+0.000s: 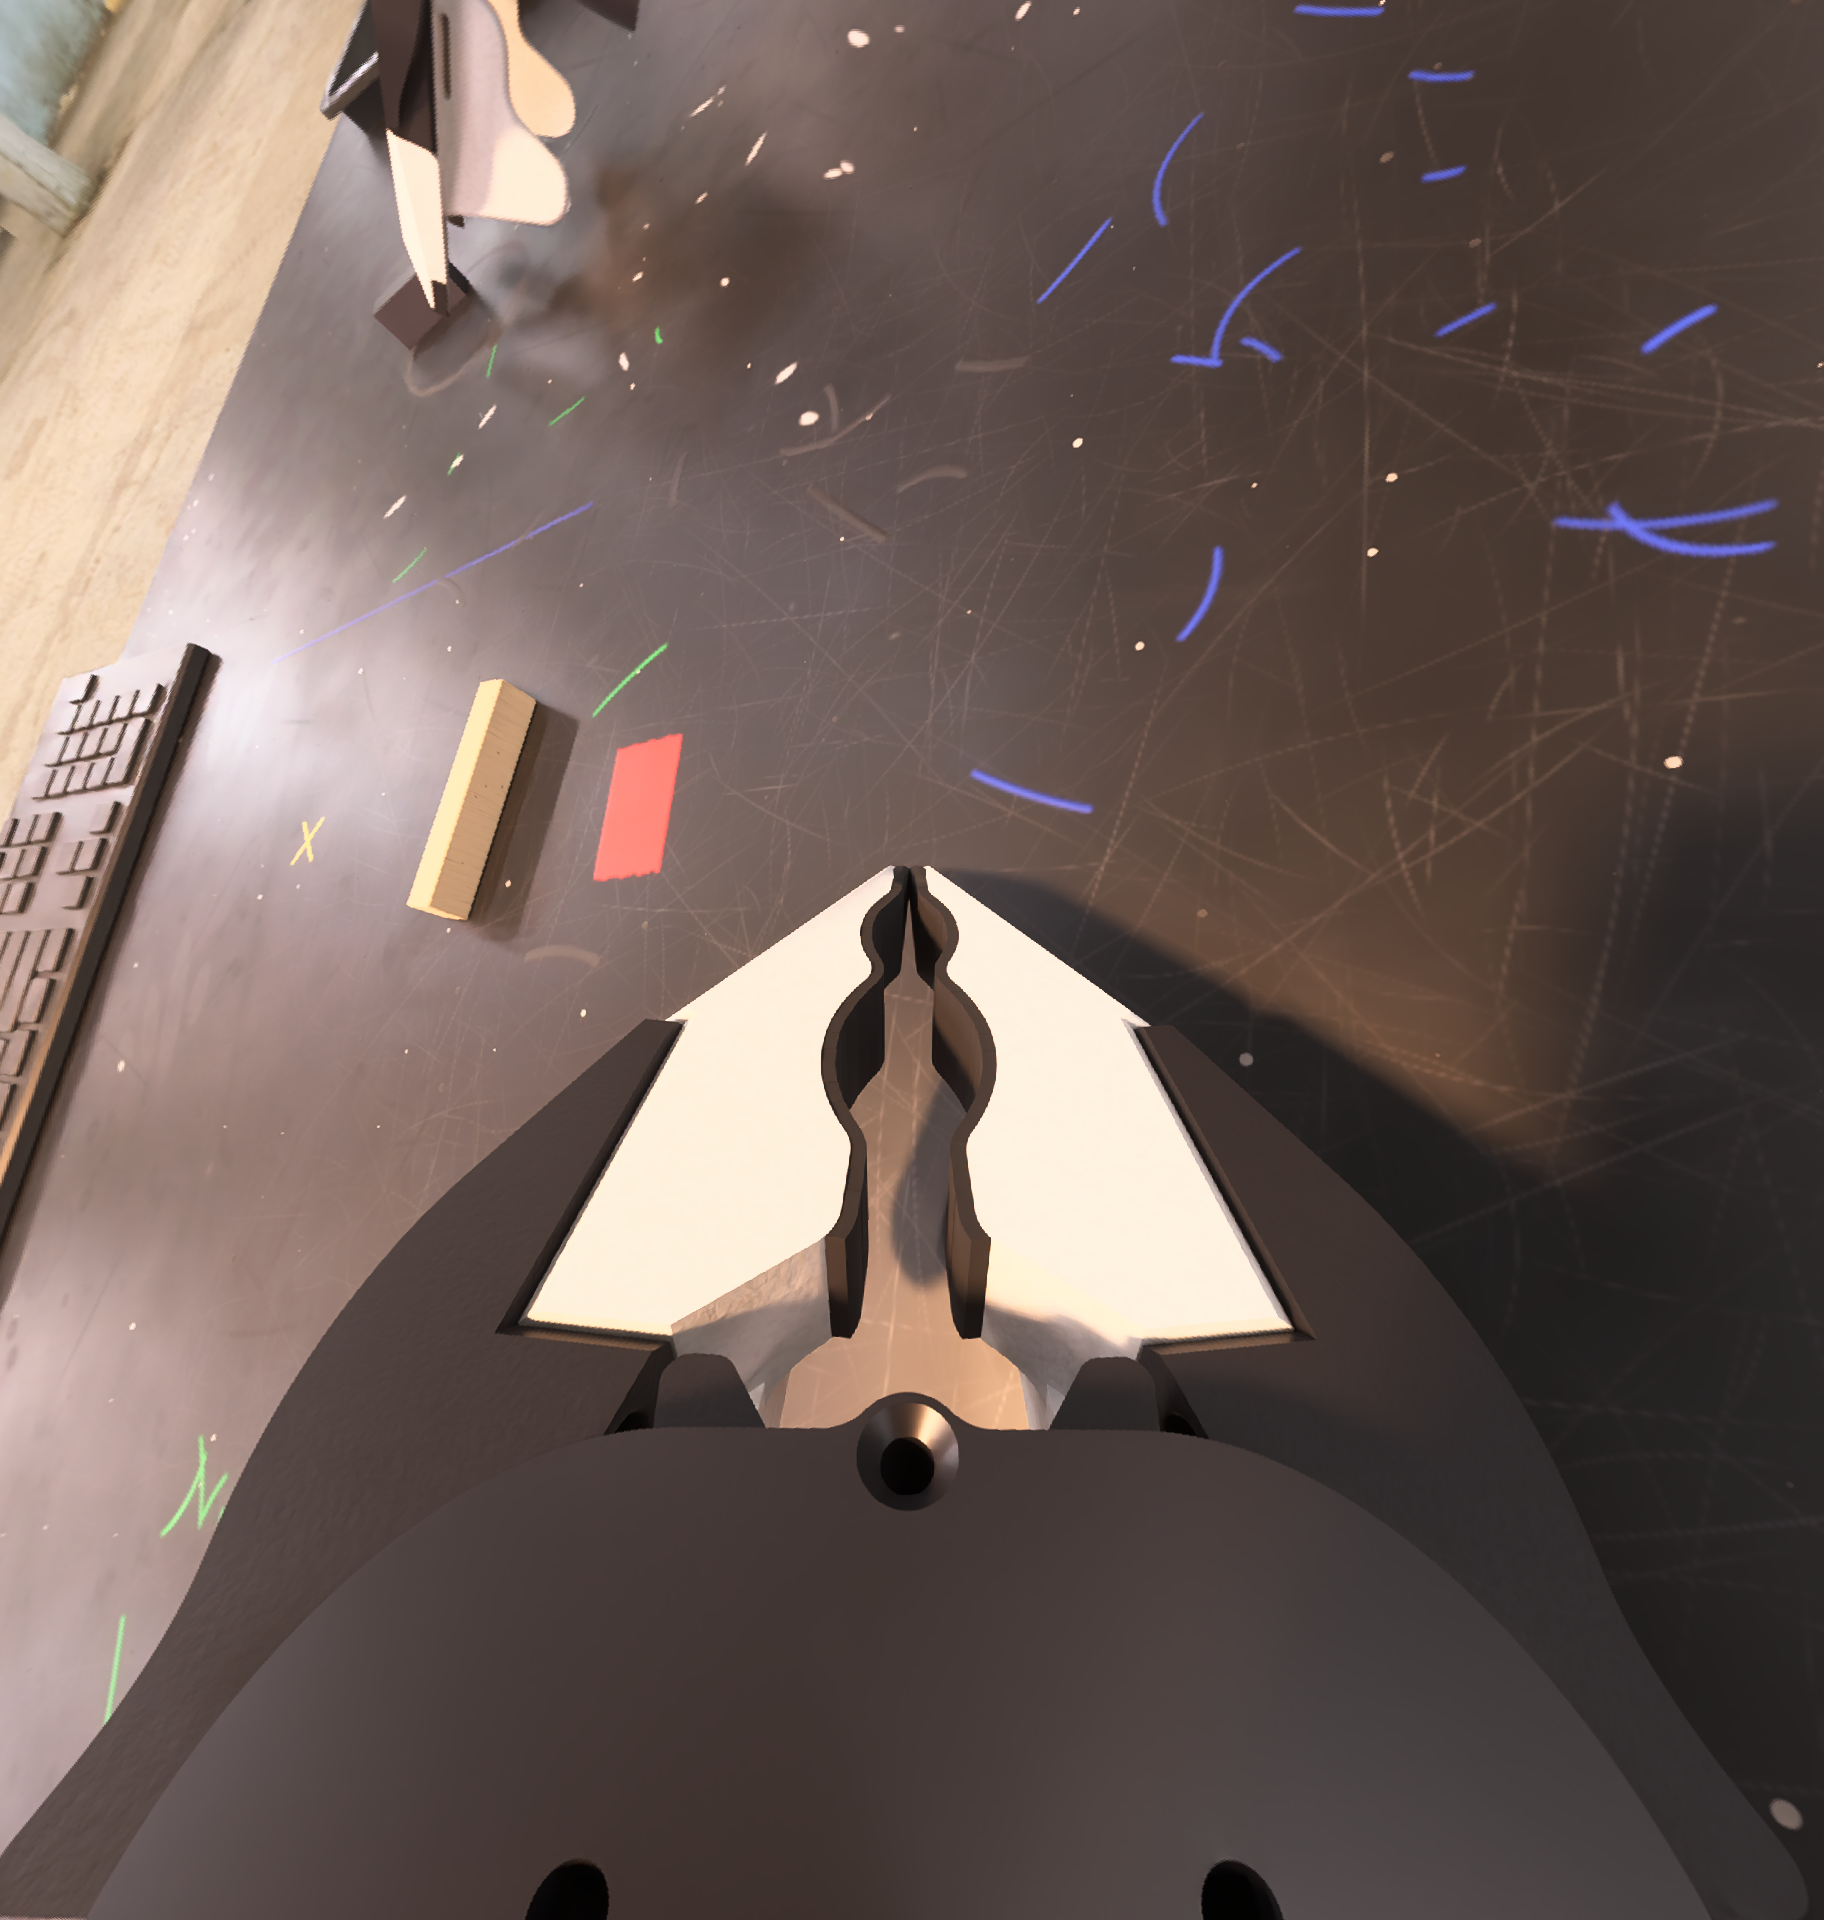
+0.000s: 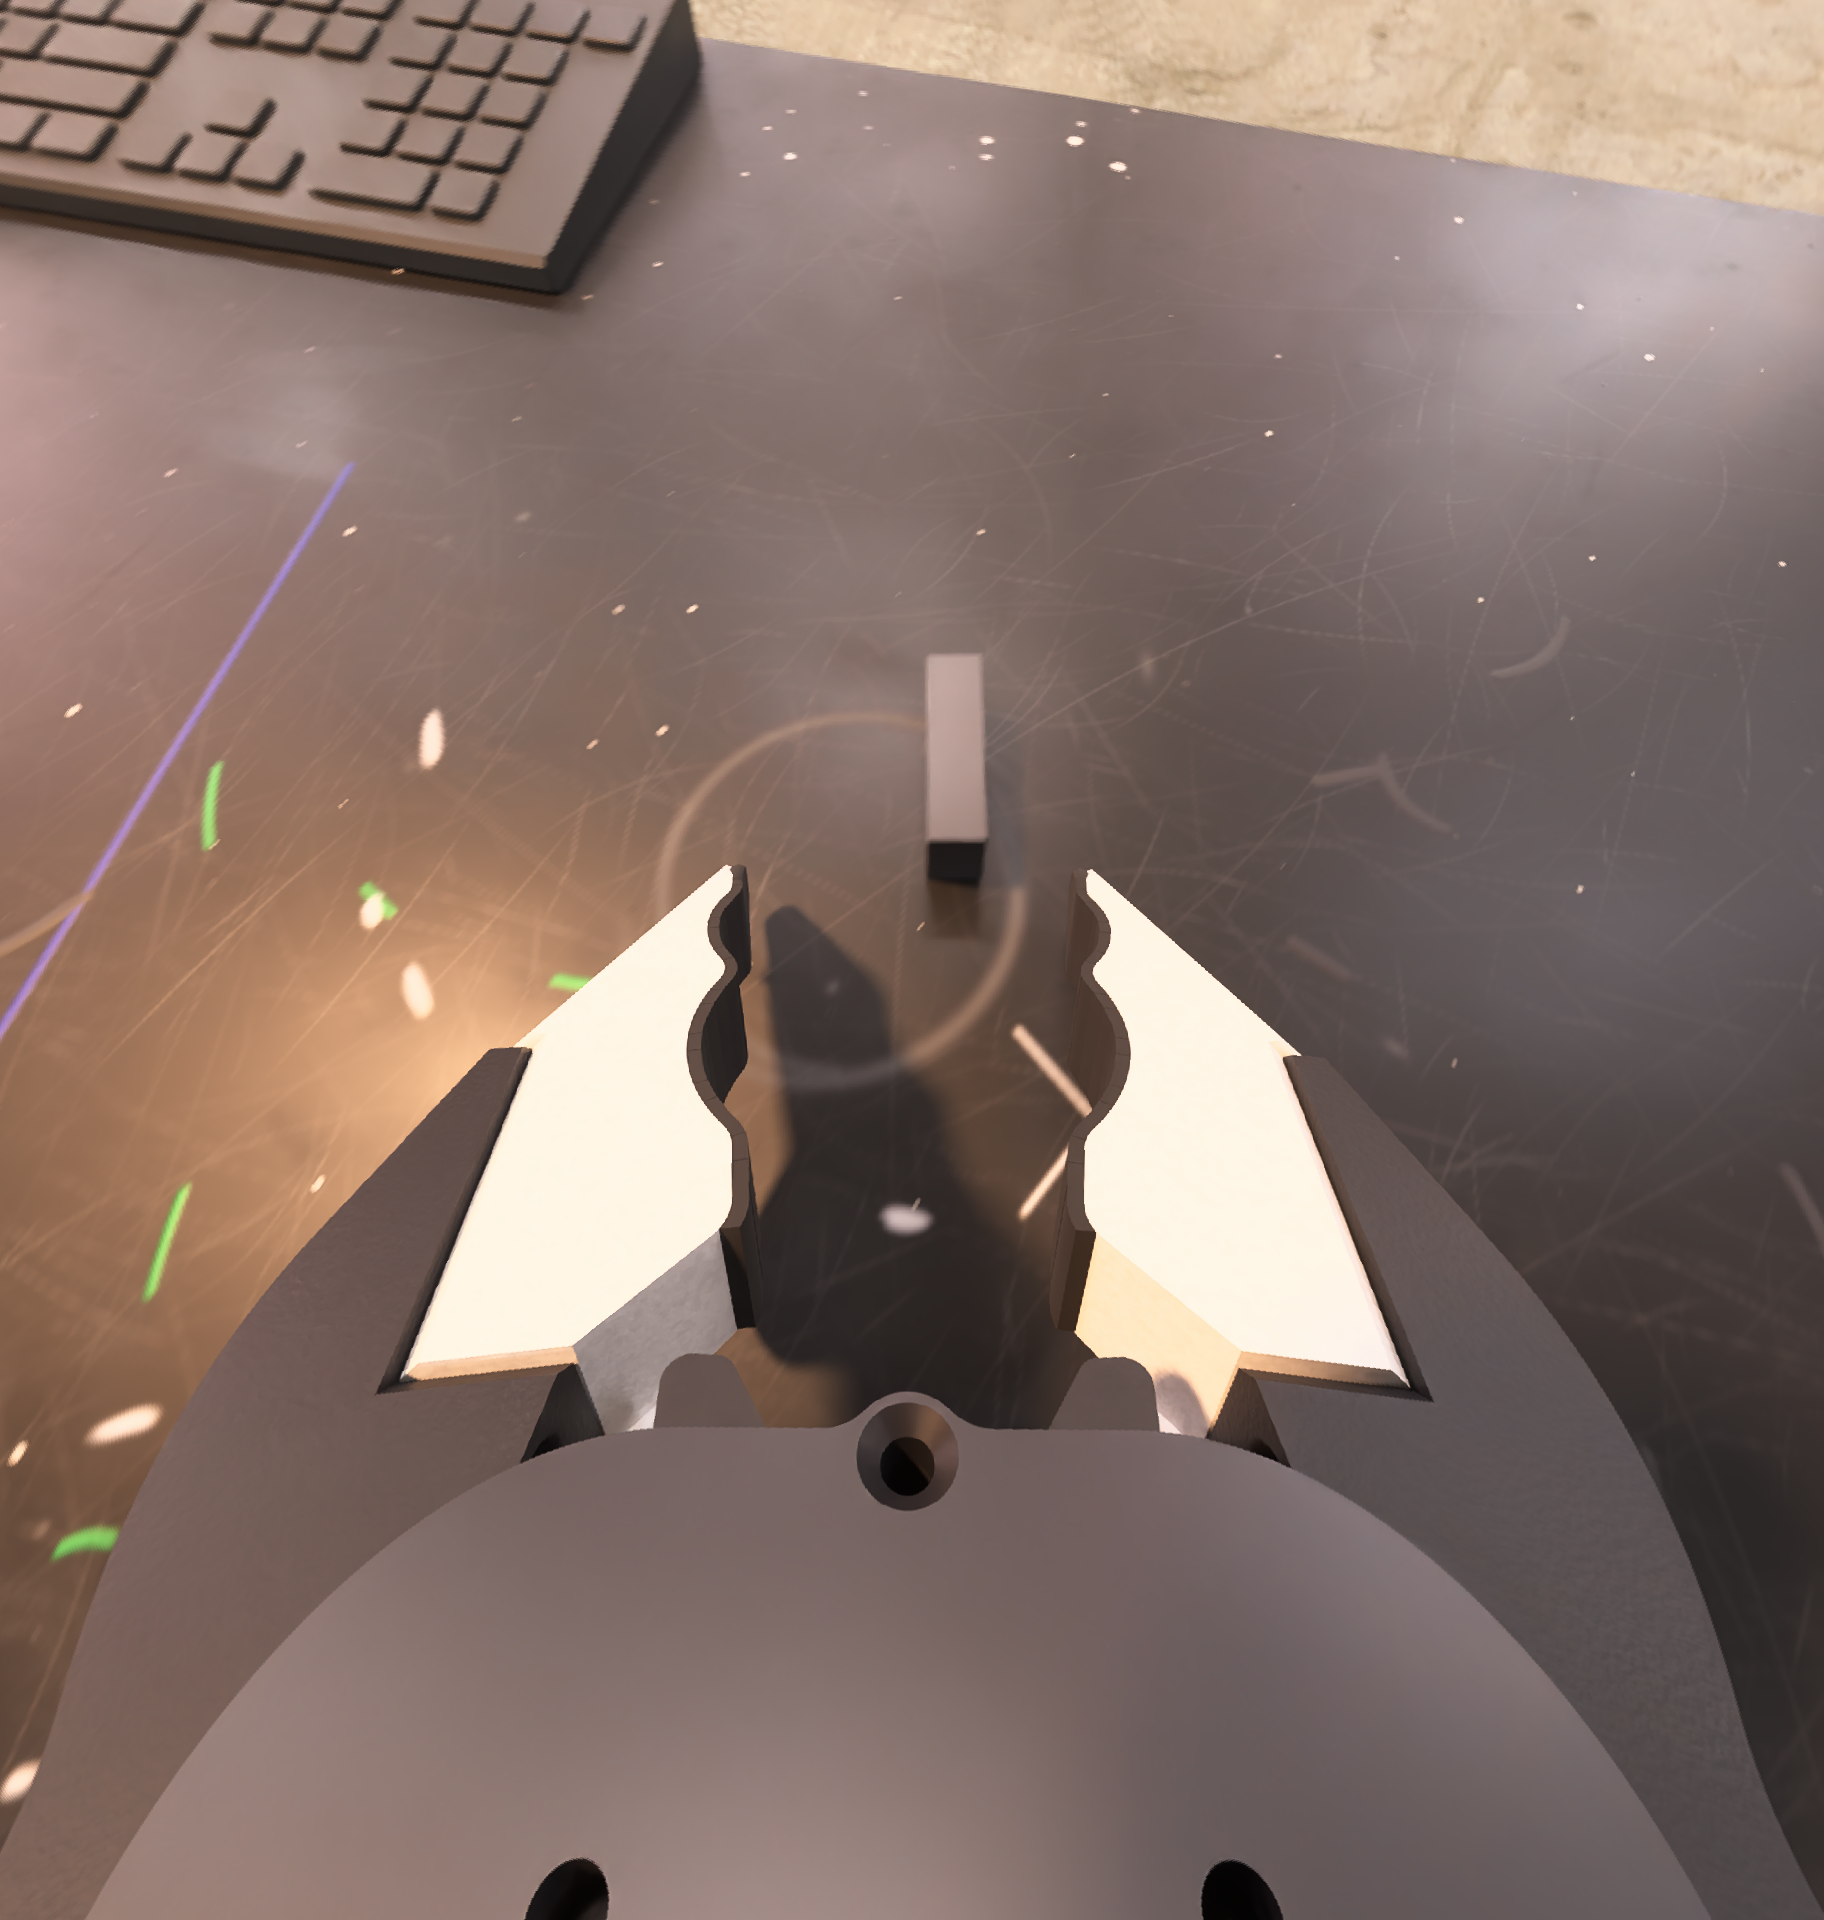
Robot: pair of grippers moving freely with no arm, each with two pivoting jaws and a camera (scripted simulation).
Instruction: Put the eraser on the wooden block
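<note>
The eraser (image 2: 956, 769) is a small dark grey bar lying on the dark scratched table. My right gripper (image 2: 908, 894) is open and empty, with its fingertips just short of the eraser's near end. In the left wrist view the eraser (image 1: 409, 317) shows far off at the top left, under the right gripper (image 1: 438, 281). The wooden block (image 1: 475, 798) is a pale oblong lying flat, ahead and to the left of my left gripper (image 1: 908, 878). The left gripper is shut and empty, above the table.
A flat red rectangle (image 1: 638, 808) lies on the table just right of the wooden block. A dark keyboard (image 1: 35, 935) lies along the table's left edge and shows at the top left of the right wrist view (image 2: 295, 125). Sandy floor (image 2: 1407, 62) lies beyond the table edge.
</note>
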